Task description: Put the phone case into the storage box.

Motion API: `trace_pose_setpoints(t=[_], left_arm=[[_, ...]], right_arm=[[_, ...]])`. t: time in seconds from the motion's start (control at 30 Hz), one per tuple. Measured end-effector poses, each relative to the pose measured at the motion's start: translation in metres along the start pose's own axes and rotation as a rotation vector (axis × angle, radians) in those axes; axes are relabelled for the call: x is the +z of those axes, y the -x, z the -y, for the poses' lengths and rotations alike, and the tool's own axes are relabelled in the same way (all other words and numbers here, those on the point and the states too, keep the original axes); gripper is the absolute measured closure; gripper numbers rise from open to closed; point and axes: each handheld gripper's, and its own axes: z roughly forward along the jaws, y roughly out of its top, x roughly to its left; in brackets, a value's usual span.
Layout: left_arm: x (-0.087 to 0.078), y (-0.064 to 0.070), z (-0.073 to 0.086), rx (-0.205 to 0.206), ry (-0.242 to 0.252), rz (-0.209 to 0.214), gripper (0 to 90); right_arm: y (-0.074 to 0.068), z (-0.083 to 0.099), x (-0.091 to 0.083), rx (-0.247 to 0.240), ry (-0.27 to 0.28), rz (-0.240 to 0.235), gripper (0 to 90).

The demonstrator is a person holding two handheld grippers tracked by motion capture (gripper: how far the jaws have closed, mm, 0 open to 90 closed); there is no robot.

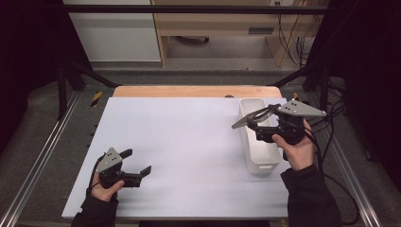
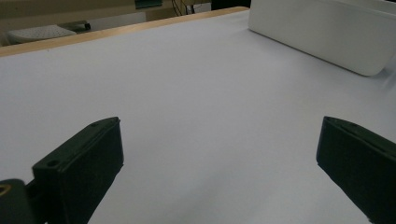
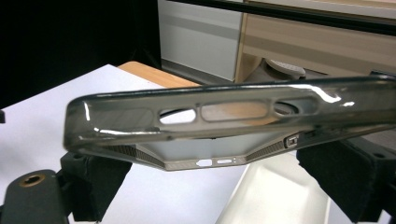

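A translucent smoky-grey phone case (image 3: 219,112) is held flat between the jaws of my right gripper (image 3: 224,163), which is shut on it; its cut-outs and side button show up close. From the high view the case (image 1: 247,118) hangs above the long white bin (image 1: 259,163) at the right, sticking out leftward from the right gripper (image 1: 261,126). My left gripper (image 1: 138,162) rests near the front left of the white tabletop (image 1: 179,142), jaws wide open and empty. The left gripper (image 2: 219,144) faces bare table.
The white bin (image 2: 322,32) lies lengthwise along the table's right side; its inside (image 3: 275,196) sits just under the case. A wooden table edge (image 1: 189,91) runs along the back. Metal frame rails (image 1: 38,161) flank both sides, and cables (image 1: 331,137) trail off to the right.
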Motion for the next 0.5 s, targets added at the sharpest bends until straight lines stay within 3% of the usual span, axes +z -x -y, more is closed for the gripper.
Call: trace_pose_setpoints(t=[0.5], left_arm=[[0.002,-0.002,0.002,0.006,-0.012,0.003,0.2]], right_arm=[[0.015,-0.011,0.013,0.019,-0.042,0.094,11.7]])
